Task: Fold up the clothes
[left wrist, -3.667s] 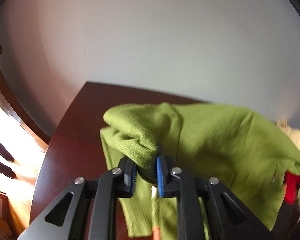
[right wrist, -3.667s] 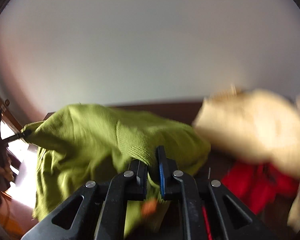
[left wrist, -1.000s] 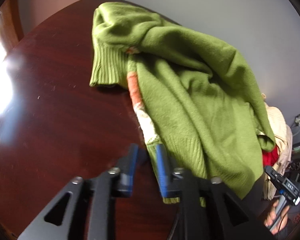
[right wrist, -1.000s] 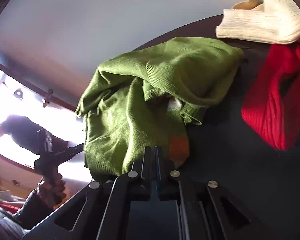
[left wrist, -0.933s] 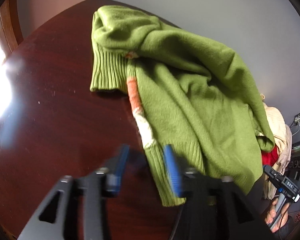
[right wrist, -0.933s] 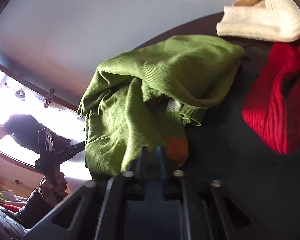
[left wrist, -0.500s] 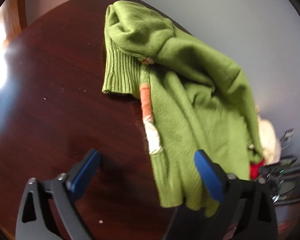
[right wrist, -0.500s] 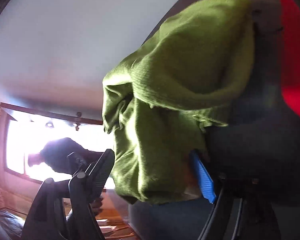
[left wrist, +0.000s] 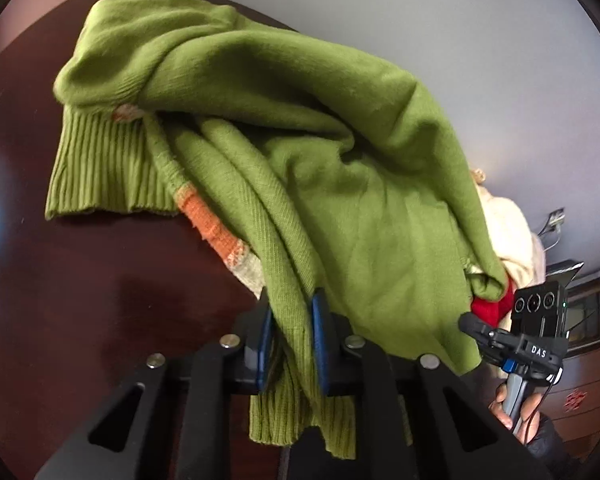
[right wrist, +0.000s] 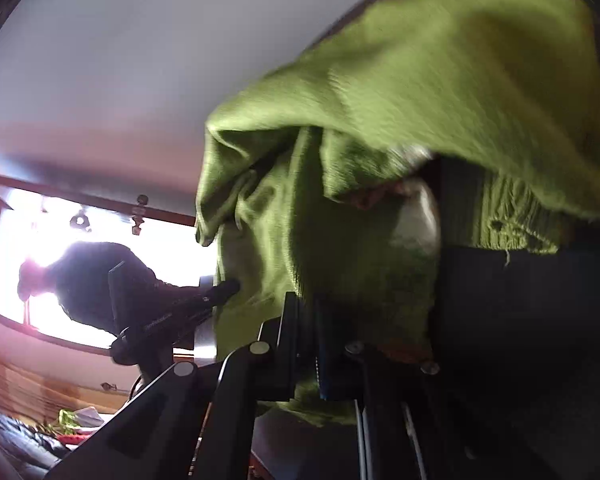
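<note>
Left tongs (left wrist: 290, 336), closing, pinch the green sweater (left wrist: 300, 140) on a dark worktop (left wrist: 80, 300); right tongs (right wrist: 308, 340) clamp its hem.

Soft matt knit on the green sweater (left wrist: 340, 184), ribbed at its hem, glossy polished dark wood on the table (left wrist: 80, 300) lower left, and matt black plastic with blue rubbery pads (left wrist: 320, 340) on the left gripper (left wrist: 290, 344).

text: "DAS" | on: right gripper (left wrist: 538, 350) body (white letters, black housing)
</note>
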`<state>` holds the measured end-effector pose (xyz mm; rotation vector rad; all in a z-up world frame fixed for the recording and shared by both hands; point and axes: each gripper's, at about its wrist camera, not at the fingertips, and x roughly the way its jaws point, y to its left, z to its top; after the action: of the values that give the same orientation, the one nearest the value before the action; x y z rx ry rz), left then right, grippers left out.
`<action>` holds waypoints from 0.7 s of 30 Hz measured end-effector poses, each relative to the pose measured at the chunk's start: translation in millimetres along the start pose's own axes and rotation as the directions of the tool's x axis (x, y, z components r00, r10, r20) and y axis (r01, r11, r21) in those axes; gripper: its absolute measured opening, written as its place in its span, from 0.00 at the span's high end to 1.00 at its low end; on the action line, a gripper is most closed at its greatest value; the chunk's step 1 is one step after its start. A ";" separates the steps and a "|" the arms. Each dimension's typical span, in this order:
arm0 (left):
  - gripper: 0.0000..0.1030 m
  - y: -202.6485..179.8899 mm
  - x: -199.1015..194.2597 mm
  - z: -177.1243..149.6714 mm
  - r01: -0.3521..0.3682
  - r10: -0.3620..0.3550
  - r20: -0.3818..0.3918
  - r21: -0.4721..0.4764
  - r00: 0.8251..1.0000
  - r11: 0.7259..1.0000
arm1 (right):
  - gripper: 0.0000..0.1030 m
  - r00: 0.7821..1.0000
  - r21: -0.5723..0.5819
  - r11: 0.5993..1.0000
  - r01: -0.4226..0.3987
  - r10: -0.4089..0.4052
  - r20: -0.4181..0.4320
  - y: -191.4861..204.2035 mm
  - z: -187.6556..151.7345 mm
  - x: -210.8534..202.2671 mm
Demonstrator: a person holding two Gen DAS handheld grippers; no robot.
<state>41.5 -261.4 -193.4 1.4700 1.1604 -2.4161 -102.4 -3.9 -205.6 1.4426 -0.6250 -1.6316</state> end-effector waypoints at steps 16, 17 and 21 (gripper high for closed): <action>0.87 -67.8 -140.6 -24.0 -0.181 0.158 0.136 0.179 0.978 0.967 | 0.92 0.965 -0.050 0.965 -0.256 0.252 -0.073 79.9 -13.0 -79.3; 0.87 -74.5 -142.3 -31.1 -0.195 0.173 0.127 0.185 0.977 0.963 | 0.92 0.964 -0.058 0.965 -0.256 0.250 -0.095 84.8 -17.7 -82.7; 0.87 -64.1 -141.5 -71.8 -0.260 0.260 0.023 0.178 0.965 0.949 | 0.92 0.974 -0.119 0.987 -0.107 0.080 -0.211 82.4 -45.8 -86.0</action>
<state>141.7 -212.2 -63.7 1.5597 0.7092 -2.3850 -38.5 33.4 -101.7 1.4418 -0.4530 -1.4014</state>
